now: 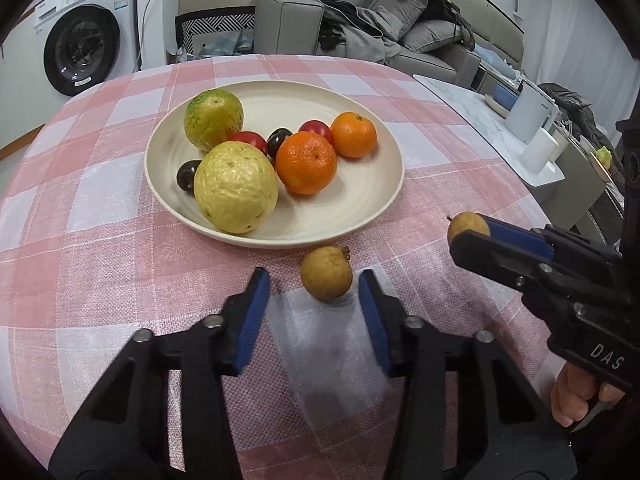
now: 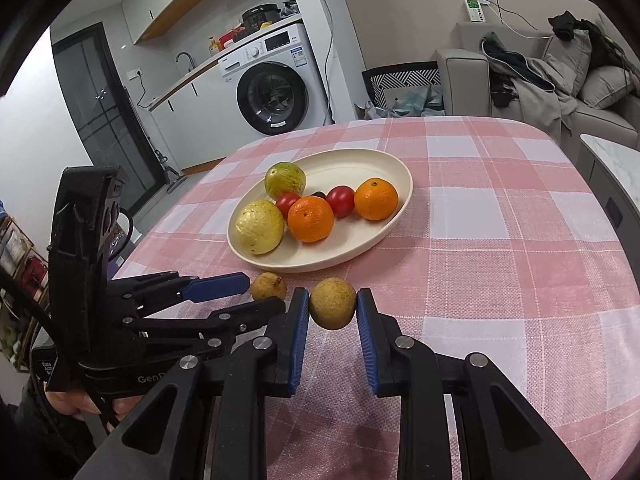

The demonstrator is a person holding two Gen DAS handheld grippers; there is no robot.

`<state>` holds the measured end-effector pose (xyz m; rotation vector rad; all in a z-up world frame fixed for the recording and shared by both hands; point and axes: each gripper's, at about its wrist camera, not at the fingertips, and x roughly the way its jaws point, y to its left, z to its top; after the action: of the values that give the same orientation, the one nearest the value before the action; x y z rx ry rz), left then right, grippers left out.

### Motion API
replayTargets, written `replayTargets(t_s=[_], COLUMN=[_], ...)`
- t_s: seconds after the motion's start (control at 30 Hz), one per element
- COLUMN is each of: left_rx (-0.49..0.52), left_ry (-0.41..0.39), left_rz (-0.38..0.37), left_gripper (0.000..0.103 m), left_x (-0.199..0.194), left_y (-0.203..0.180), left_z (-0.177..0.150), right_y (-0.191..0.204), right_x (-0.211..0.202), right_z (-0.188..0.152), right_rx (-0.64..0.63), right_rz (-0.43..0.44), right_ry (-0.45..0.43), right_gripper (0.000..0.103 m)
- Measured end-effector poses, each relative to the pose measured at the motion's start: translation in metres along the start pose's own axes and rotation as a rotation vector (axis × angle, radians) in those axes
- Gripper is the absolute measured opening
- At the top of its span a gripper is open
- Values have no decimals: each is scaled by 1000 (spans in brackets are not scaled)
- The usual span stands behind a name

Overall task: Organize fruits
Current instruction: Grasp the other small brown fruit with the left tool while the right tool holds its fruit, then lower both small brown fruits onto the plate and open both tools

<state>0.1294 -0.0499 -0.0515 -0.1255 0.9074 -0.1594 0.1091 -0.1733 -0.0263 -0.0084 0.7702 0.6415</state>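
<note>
two longans left off plate (image 1: 276, 236): my right tool (image 2: 333, 305) pinched one longan (image 2: 333, 303), left tool (image 1: 314, 286) spread around other longan (image 1: 326, 273) on worktop (image 1: 120, 216).

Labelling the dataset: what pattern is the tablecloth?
Pink and white checks, on the tablecloth; clearest in the right wrist view.

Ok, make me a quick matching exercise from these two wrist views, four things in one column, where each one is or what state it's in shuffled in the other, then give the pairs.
Things
1. right gripper
2. left gripper
3. two oranges
4. loose longan

States
A. on the cream plate
B. open, fingers either side of a fruit
C. on the checked tablecloth, just off the plate
D. shut on a longan

Pairs: 1-D, 2-B, 3-A, 4-C
</note>
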Motion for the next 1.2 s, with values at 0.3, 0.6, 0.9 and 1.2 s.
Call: replayTargets(t_s=[0.3, 0.6, 0.9, 1.2], left_rx=[27, 7, -17, -24], left_ry=[-19, -89, -104, -85], left_rz=[-35, -29, 0, -6], left_gripper=[23, 23, 23, 23], left_x=[-7, -36, -40, -33], left_y=[-3, 9, 26, 32], left_z=[-2, 0, 9, 16], right_y=[1, 4, 6, 8], right_x=[1, -2, 0, 12], right_z=[0, 6, 12, 21], right_rx=[-4, -17, -29, -44], right_rz=[-7, -13, -15, -3], right_ry=[3, -16, -21, -5], right_gripper=[25, 25, 25, 25])
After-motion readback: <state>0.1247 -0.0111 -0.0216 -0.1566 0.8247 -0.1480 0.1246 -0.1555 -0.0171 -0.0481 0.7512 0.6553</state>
